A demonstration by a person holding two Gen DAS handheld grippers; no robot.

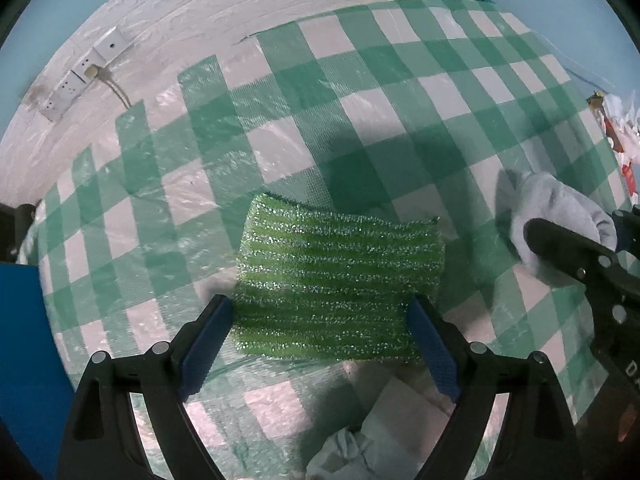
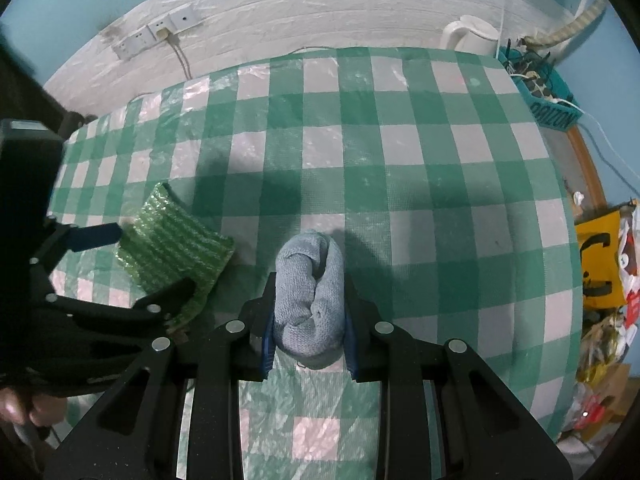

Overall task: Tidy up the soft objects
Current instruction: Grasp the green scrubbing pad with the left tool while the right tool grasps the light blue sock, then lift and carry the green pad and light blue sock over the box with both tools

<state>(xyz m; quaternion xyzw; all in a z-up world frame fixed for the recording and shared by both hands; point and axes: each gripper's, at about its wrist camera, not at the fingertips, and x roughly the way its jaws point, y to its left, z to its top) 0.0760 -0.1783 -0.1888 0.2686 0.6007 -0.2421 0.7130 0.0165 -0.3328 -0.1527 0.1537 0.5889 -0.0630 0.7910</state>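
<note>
A glittery green scrub sponge lies on the green-and-white checked tablecloth. My left gripper has its blue pads against the sponge's two sides, shut on it. The sponge also shows in the right wrist view, with the left gripper around it. A rolled grey-blue cloth sits between the pads of my right gripper, which is shut on it just above the table. The cloth also shows in the left wrist view, behind a right finger.
A white kettle stands at the table's back right by a teal basket of cables. Wall sockets are on the white wall behind. Crumpled white paper lies near the front edge. Bags and clutter sit at right.
</note>
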